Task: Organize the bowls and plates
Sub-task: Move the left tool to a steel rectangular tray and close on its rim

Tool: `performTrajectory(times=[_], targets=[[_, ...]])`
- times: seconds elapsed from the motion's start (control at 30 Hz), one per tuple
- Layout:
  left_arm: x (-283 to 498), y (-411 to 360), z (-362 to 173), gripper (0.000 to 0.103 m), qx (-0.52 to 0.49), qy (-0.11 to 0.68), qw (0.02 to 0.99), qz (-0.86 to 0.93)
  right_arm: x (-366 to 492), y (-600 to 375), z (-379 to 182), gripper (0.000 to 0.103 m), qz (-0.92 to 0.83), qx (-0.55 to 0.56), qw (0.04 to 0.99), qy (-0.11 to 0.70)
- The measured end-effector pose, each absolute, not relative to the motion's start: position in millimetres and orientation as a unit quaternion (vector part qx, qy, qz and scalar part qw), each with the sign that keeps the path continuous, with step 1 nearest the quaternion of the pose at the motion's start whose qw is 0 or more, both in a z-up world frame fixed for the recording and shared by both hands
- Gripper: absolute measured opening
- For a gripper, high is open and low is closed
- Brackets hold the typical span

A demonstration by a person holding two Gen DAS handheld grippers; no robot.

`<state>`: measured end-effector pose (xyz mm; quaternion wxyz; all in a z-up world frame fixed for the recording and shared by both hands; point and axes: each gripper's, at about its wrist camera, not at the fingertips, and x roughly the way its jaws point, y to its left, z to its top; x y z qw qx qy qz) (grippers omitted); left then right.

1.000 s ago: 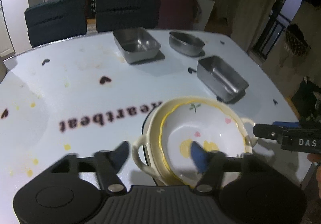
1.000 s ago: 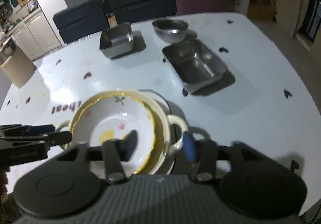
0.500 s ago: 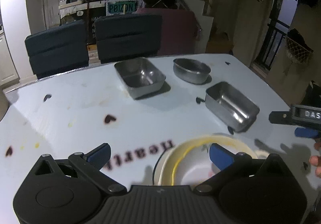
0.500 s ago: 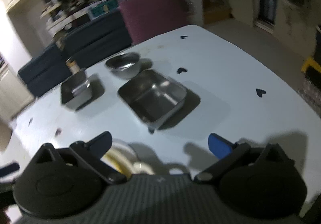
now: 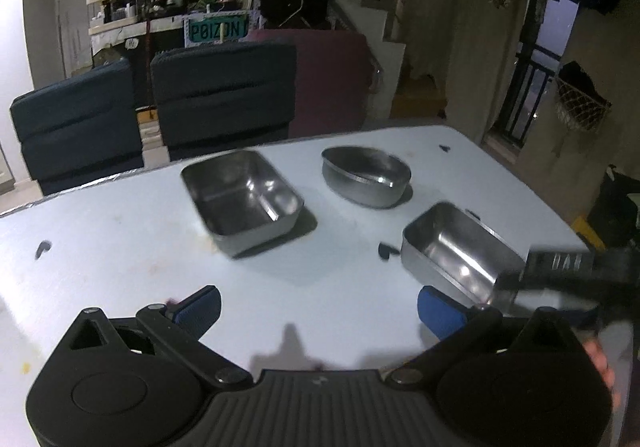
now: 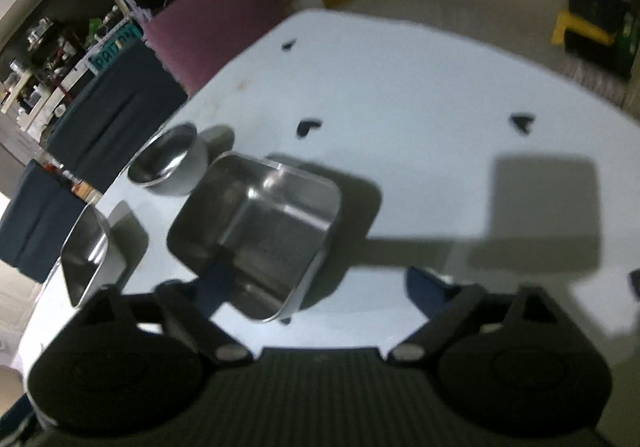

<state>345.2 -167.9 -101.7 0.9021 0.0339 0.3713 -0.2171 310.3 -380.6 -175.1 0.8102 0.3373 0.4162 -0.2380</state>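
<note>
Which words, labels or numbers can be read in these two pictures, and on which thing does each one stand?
"POIZON": on the teal sign behind the dark chairs, left wrist view.
"DA", then blurred letters: on the black body of the right gripper, left wrist view.
The same teal sign in the right wrist view: too blurred to read.
No other text is readable.
</note>
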Motion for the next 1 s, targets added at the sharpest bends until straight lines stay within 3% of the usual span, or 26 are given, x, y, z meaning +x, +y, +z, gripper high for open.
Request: performTrajectory(times=[0.23,0.43,0.83,1.0], targets=[[365.0,-180.1,-113.0,0.103,-0.004,0.378,0.897,-0.229,322.8,-370.2,-183.4,0.045,-0.210,0.314,0.815,0.439],[374.2,-188.6,-121.0,0.101,-0.003,0.392,0.889,-0.236,326.8,-366.2,-180.6,0.021,-0.208,0.273,0.834,0.431],[380.9,-185.7,-134.6,0.075,-0.003,0.416,0.878,-0.235,333.0,-362.5,-177.1,0.009,-0.133,0.224,0.860,0.440],[384.7,-183.1,-140.9,0.055,-0.017,0.437,0.868,-0.237,331.5,-357.9,-173.2,0.007,-0.103,0.206,0.864,0.447]])
